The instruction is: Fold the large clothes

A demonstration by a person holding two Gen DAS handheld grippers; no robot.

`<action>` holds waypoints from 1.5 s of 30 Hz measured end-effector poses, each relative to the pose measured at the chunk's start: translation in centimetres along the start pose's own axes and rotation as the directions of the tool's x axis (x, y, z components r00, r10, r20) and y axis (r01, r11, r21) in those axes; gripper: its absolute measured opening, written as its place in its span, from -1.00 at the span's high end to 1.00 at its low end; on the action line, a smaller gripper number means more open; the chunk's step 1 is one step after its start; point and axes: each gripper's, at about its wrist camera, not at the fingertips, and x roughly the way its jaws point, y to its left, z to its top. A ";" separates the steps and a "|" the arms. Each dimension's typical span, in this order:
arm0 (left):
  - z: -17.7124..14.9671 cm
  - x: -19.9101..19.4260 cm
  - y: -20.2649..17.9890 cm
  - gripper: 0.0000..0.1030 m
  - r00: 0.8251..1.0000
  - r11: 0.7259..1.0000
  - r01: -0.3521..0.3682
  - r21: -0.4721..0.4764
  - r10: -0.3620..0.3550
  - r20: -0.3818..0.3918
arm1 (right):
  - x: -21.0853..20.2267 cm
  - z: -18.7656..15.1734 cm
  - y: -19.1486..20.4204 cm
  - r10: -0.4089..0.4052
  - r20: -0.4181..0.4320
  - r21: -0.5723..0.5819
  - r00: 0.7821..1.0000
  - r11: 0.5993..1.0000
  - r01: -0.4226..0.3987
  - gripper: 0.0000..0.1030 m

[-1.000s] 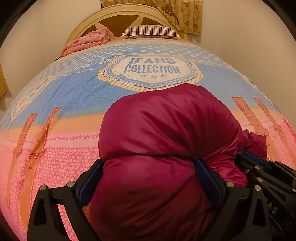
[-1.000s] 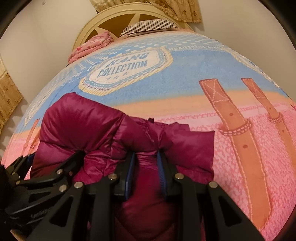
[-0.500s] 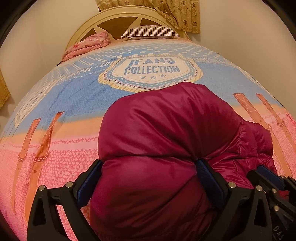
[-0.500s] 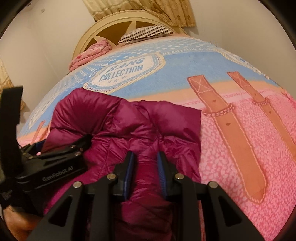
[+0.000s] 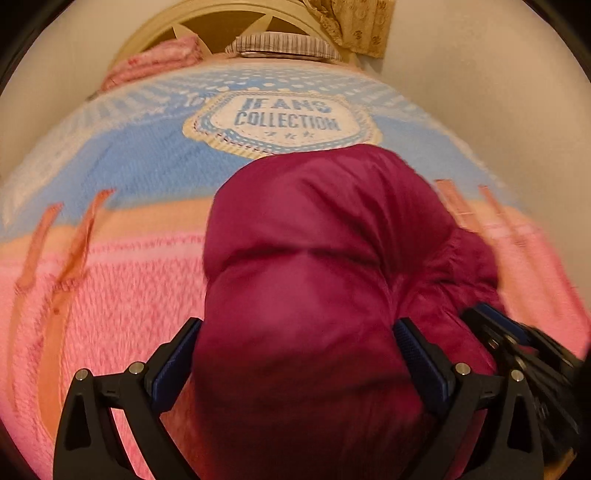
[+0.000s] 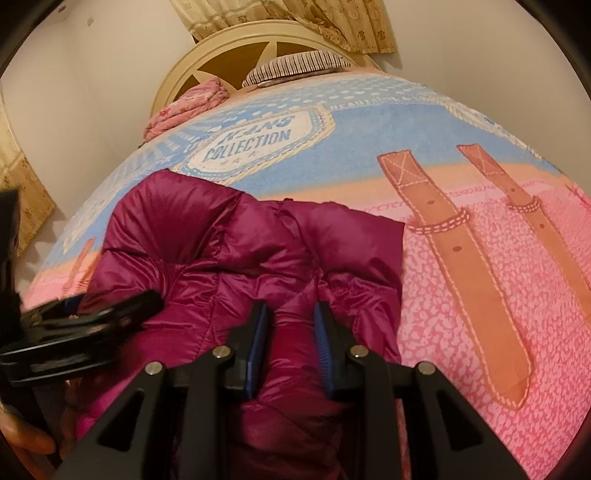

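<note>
Left wrist view, jacket place: a thick roll of the jacket [image 5: 314, 258] is seen directly ahead of the left gripper [image 5: 295, 354], running away toward the headboard [image 5: 229, 22], on the bed [image 5: 110, 295].
Left wrist view, gripper state: the jaws are set wide, and the bulky fold is grasped between both pads.
Left wrist view, other arm: the right gripper [image 5: 517, 343] is seen low at the right edge, just beside the same bundle.
Right wrist view, jacket place: the jacket [image 6: 240, 251] is spread ahead and to the left of the right gripper [image 6: 290, 343]; its long axis is judged to lie across the view.
Right wrist view, gripper state: a narrow ridge of fabric is clenched; the jaws have just been opening a little, with fabric between them.
Right wrist view, nearer arm: the left gripper [image 6: 85, 321] is nearer the thick part.
Look of jacket: magenta, shiny, puffy, quilted, partly folded, creased.
</note>
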 end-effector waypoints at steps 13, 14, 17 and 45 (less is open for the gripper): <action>-2.9 -4.5 6.1 -0.96 0.955 0.938 0.294 -0.185 -0.280 0.099 | -6.9 -1.9 -3.6 0.183 0.068 0.121 0.981 0.974 -0.190 -0.51; -3.0 -4.2 5.8 -0.96 0.953 0.937 0.301 -0.180 -0.288 0.094 | -6.0 -1.9 -3.7 0.170 0.051 0.125 0.984 0.977 -0.175 -0.51; -3.3 -2.9 4.2 -0.96 0.943 0.932 0.333 -0.144 -0.329 0.051 | -4.1 -2.0 -3.8 0.167 0.021 0.130 0.986 0.977 -0.168 -0.52; -6.1 -3.8 0.0 -0.88 0.907 0.906 0.421 -0.051 -0.420 0.019 | -5.0 -5.5 -0.7 0.236 -0.072 0.033 0.969 0.972 -0.234 0.41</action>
